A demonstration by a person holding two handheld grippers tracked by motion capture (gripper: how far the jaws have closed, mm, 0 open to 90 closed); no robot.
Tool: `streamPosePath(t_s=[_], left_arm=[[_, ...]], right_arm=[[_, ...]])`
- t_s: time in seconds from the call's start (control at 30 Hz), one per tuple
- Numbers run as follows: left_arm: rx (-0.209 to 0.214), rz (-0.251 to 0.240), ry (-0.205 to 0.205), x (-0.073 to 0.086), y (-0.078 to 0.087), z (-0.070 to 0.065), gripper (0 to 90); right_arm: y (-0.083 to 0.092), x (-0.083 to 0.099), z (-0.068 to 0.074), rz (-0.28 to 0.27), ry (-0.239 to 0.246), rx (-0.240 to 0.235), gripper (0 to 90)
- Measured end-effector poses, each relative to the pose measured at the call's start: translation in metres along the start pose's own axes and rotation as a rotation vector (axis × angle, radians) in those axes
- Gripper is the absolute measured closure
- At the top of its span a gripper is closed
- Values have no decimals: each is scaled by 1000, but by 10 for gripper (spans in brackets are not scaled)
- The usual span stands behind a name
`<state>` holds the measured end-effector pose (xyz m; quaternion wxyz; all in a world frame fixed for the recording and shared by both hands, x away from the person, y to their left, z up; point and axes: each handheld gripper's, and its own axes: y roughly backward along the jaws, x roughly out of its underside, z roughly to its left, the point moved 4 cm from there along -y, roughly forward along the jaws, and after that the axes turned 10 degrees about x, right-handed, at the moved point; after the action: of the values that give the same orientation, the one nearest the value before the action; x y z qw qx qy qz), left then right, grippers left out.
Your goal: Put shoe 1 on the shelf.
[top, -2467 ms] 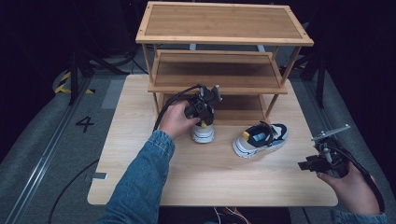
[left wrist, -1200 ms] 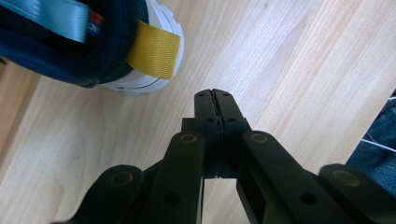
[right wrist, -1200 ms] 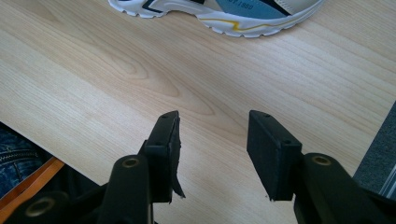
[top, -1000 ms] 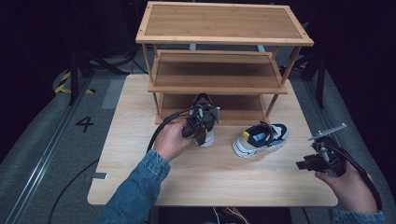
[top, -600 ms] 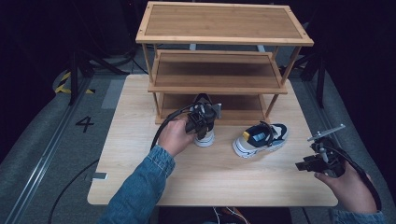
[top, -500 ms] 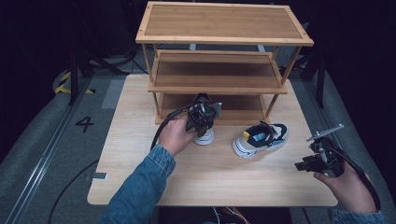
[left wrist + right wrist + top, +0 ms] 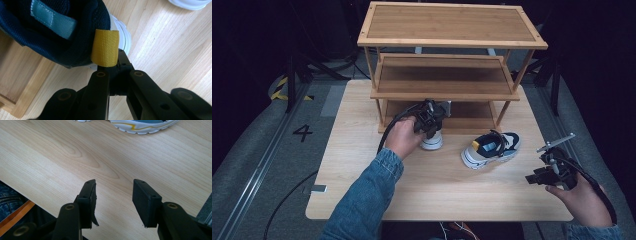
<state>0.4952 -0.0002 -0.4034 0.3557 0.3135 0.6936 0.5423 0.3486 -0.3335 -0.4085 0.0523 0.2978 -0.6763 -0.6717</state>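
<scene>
overhead view facing forward-down, two close gripper views — shared table [image 7: 362, 200]

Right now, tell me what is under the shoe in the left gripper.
Bare table lies under the held shoe's heel, with the rack's bottom edge beside it. Its sole and toe are hidden by the shoe itself.

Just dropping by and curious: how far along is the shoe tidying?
Nothing is shelved yet: the wooden rack holds no shoes. In hand: the left gripper pinches one sneaker by its heel at the bottom shelf. Left: the second sneaker on the table; the right gripper waits open.
</scene>
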Motion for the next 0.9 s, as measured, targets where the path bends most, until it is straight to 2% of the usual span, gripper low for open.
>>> streamPosePath(t_s=[0.03, 0.1, 0.17, 0.2, 0.23, 0.33, 0.4, 0.53, 0.6, 0.63, 0.73, 0.9], left_arm=[[-23, -1, -2, -2, -1, 1, 898], [-10, -5, 9, -5, -2, 3, 898], [-11, -15, 7, -7, -2, 4, 897], [-9, -2, 0, -10, -2, 7, 898], [-9, -16, 9, -11, -3, 7, 898], [-7, -11, 14, -13, -2, 9, 898], [-20, -18, -7, -14, -3, 11, 898], [-27, -26, -10, -14, -3, 11, 897], [-32, -44, 7, -13, -4, 9, 897], [-45, -45, -10, -13, -5, 9, 897], [-37, -54, -5, -11, -7, 6, 897], [-35, -59, -34, -2, -3, -6, 896]], right_arm=[[0, 0, -1, 2, -2, -1, 542], [-1, 1, -1, 2, -2, -1, 542], [0, 1, -1, -1, -1, 0, 542], [1, 1, -1, -2, -2, 0, 542], [1, 1, -2, -4, -1, 2, 542], [1, 1, -2, -4, -3, 4, 542], [0, 2, -3, -1, -5, 4, 542], [1, 2, -2, -1, -5, 4, 542], [1, 2, -2, -2, -4, 5, 542], [1, 2, -2, -2, -4, 5, 542], [1, 2, -2, -2, -3, 5, 542], [0, 2, -3, 1, -4, 3, 542]])
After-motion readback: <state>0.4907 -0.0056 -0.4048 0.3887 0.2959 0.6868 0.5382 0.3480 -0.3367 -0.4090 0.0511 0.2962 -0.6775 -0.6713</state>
